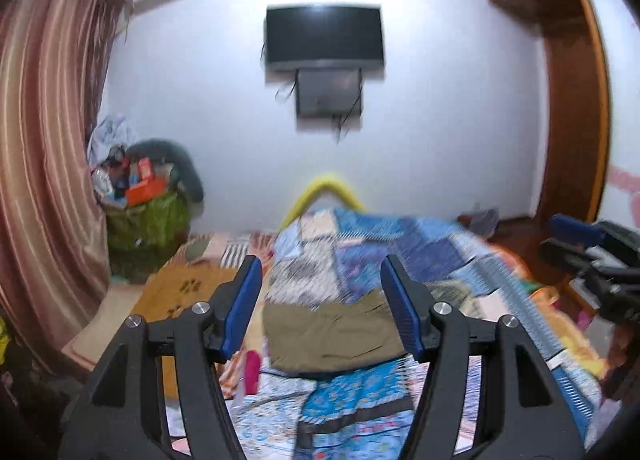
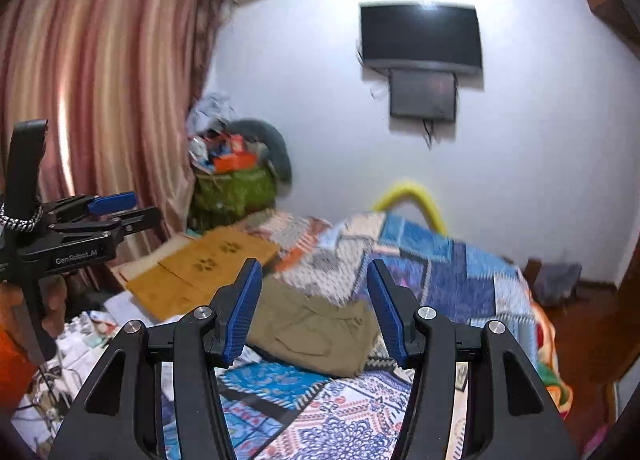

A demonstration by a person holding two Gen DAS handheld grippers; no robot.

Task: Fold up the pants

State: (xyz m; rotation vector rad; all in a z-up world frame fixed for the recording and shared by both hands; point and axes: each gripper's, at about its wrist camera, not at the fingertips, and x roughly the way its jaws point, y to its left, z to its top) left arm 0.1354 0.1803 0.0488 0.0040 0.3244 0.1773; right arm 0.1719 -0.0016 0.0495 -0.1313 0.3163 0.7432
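Note:
Olive-green pants (image 1: 332, 334) lie folded in a compact pile on the patchwork bedspread (image 1: 360, 256); they also show in the right wrist view (image 2: 316, 330). My left gripper (image 1: 322, 280) is open and empty, raised above and short of the pants. It also shows from the side at the left of the right wrist view (image 2: 132, 206). My right gripper (image 2: 314, 282) is open and empty, also held above the pants. It shows at the right edge of the left wrist view (image 1: 560, 236).
A striped curtain (image 2: 100, 80) hangs at the left. A heaped green basket (image 2: 234, 188) stands in the corner. Yellow mats (image 2: 200, 264) lie left of the bed. A TV (image 1: 324, 36) is on the far wall, a wooden wardrobe (image 1: 572, 100) at the right.

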